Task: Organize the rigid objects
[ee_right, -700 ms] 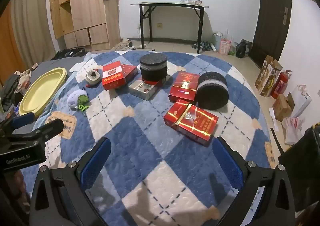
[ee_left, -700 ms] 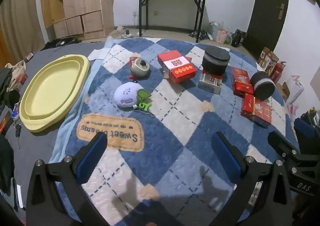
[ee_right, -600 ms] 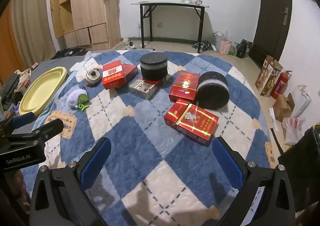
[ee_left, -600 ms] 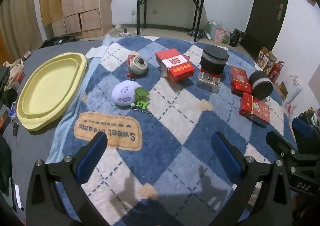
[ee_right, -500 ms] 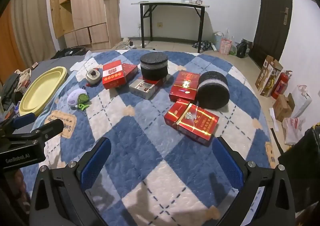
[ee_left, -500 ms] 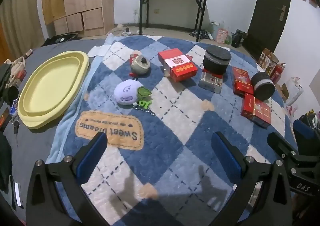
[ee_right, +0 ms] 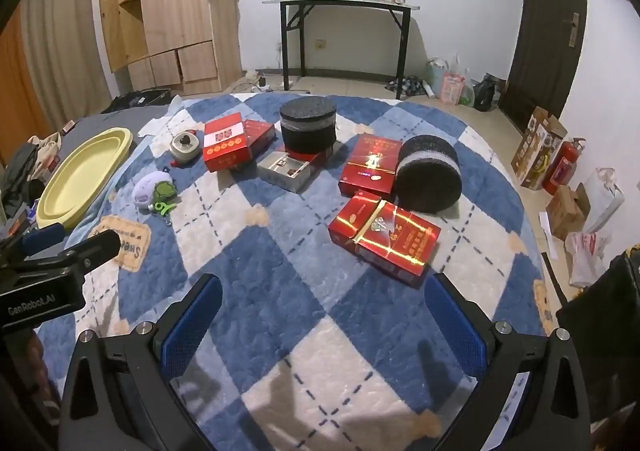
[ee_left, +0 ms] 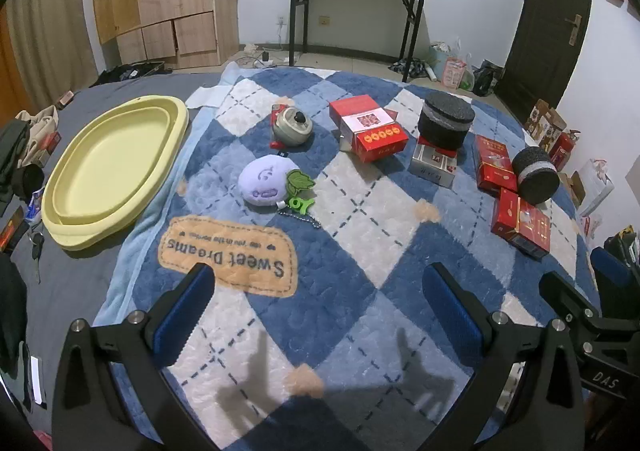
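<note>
Left gripper [ee_left: 320, 311], right gripper [ee_right: 320, 311]: both spread wide, holding nothing. Glossy red cardboard box [ee_right: 384, 237]: frame centre, just beside the black foam cylinder [ee_right: 428, 179]. Shallow yellow plastic tub [ee_left: 112, 167]: left edge. Risk: your jaws could nudge the cylinder rolling, or the slick box could slip.

On the blue-and-white checked blanket [ee_right: 280, 251] lie several rigid things. A red rectangular carton with gold bands [ee_right: 385, 237] lies flat nearest, just beside a black foam cylinder tipped on its side [ee_right: 429, 180], which leans against a second flat red carton [ee_right: 370, 164]. Farther back, an upright black foam cylinder [ee_right: 307, 128] stands on a silver-and-red box [ee_right: 286, 169]. To the left sit a red box with a white label [ee_left: 370, 128] and a small round metal pot with a black knob [ee_left: 292, 126]. A yellow oval plastic basin [ee_left: 108, 171] lies empty at the blanket's left edge.
</note>
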The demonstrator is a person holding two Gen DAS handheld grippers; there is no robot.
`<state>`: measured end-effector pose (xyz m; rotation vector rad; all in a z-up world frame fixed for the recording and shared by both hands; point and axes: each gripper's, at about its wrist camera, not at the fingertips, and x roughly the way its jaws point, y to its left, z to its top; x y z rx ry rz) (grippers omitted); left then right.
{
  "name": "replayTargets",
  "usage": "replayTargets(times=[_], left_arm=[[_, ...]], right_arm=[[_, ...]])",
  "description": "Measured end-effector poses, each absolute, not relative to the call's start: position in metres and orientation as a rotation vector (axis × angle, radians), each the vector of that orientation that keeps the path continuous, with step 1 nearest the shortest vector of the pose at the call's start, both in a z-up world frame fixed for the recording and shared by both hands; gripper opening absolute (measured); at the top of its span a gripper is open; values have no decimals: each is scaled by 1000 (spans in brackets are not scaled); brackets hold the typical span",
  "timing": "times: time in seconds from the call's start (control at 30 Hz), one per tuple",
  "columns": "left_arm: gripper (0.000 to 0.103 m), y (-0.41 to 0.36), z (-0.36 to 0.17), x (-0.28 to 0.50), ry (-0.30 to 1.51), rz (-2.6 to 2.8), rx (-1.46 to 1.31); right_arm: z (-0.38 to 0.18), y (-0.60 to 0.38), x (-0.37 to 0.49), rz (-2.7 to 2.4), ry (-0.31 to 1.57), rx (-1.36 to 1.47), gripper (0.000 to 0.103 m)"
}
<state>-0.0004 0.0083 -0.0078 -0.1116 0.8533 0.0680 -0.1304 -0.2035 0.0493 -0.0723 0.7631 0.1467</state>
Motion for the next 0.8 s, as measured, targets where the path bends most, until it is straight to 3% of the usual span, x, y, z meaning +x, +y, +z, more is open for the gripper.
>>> replayTargets(times=[0.8], left_arm=[[103,7,-13,4,901,75,-125]], right_arm=[[49,-203,-129,148,766,-75,103]])
